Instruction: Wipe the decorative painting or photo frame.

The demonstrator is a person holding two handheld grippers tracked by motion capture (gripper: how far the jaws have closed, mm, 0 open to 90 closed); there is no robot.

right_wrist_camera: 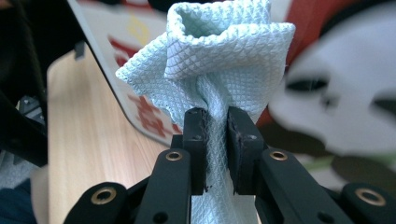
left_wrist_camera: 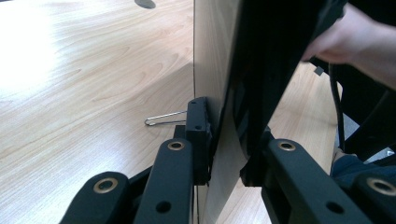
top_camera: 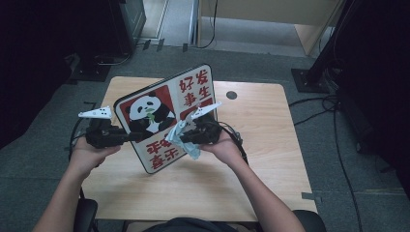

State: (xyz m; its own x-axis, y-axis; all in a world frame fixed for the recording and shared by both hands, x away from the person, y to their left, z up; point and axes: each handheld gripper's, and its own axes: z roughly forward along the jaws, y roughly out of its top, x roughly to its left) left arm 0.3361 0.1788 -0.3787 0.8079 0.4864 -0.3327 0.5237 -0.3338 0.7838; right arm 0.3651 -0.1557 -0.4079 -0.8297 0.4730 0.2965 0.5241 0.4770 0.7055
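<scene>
- Panda board [top_camera: 164, 116]: held tilted up off the table [top_camera: 261, 159], picture face toward the person, prob. so it can be wiped
- Left gripper [top_camera: 126, 137] pinches the board's left edge, jaws pressed on both faces; steadies it
- Right gripper [top_camera: 183, 138] clamped tight on a bunched pale-blue cloth [top_camera: 181, 137], right at the board's face, near its lower middle; looks ready to rub

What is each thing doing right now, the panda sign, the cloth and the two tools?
Panda sign: lifted off the table, tilted, clamped at its edge.
Cloth: bunched up, pinched, against the sign's face.
Left tool: shut on the panda sign's edge.
Right tool: shut on the cloth.
Table: bare wood beneath the sign.
</scene>
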